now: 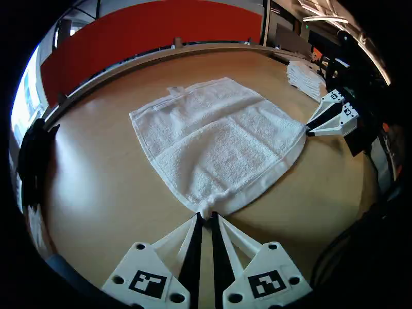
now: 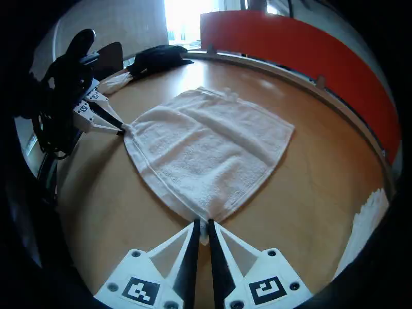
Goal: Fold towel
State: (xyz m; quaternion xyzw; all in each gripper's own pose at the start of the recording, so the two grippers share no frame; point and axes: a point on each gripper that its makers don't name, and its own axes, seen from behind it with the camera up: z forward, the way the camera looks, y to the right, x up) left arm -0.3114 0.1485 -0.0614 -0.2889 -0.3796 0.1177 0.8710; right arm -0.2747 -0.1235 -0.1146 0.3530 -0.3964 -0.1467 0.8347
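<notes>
A white terry towel (image 1: 216,139) lies spread flat on the round wooden table (image 1: 98,175). My left gripper (image 1: 206,215) is shut on the towel's near corner, its fingers pinching the hem. In the left gripper view the right gripper (image 1: 308,130) grips the neighbouring corner at the right. In the right gripper view the same towel (image 2: 206,149) runs away from my right gripper (image 2: 202,226), which is shut on its near corner. The left gripper (image 2: 122,130) holds the corner at the far left there.
A stack of folded white towels (image 1: 305,77) sits at the table's far right edge, also seen as folded towels (image 2: 366,219) in the right gripper view. A red panel (image 1: 154,31) stands behind the table. Dark cloth (image 2: 157,55) lies at the far rim.
</notes>
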